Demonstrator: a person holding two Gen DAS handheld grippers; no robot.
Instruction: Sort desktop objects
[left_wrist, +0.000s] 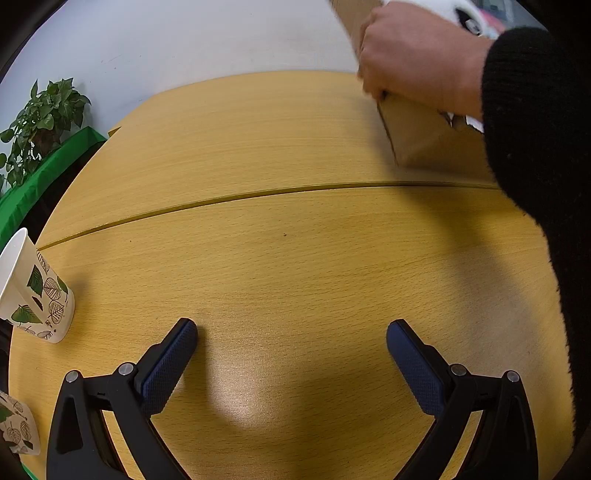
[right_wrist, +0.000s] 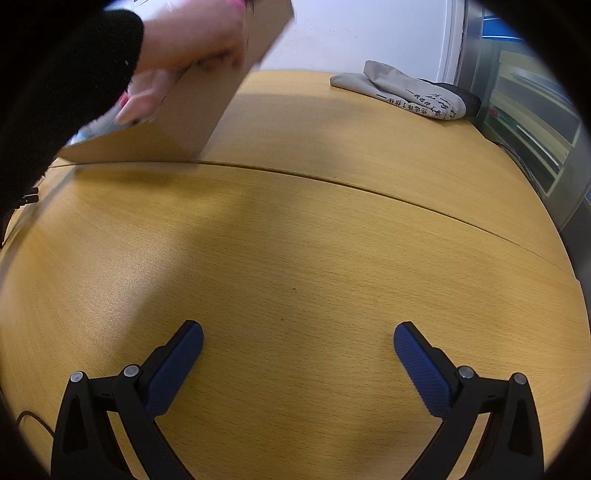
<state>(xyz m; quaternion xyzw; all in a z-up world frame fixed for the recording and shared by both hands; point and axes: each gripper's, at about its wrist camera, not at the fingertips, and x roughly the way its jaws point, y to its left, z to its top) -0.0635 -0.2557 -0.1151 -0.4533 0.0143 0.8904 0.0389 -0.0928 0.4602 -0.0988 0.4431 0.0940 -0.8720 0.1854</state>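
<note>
Left gripper (left_wrist: 291, 341): blue-padded fingers (left_wrist: 168, 369) spread wide, nothing between them, over the near part of the light wooden desk (left_wrist: 295, 258). Right gripper (right_wrist: 298, 343): same state, fingers (right_wrist: 175, 369) wide apart, holding nothing, over bare desk surface.

A dark seam (left_wrist: 258, 194) crosses the desk from side to side beyond both grippers.

Brown cardboard box (left_wrist: 417, 136) sits tilted just past the seam, toward the far right of the desk in the left wrist view and far left in the right wrist view (right_wrist: 177, 110). A bare hand in a black knit sleeve (left_wrist: 417, 62) grips its upper edge; contents hidden except for blurred pale bits at the opening. The sleeve blocks the desk's right edge in the left view.

White paper cup with green leaf print (left_wrist: 35, 295) stands at the left edge; a second like cup (left_wrist: 16, 424) is at the near left corner, partly cut off.

Grey folded fabric item with black printed characters (right_wrist: 402, 92) lies at the far right edge, well apart from the box.

Off the desk, left: green potted plant (left_wrist: 44, 114).
</note>
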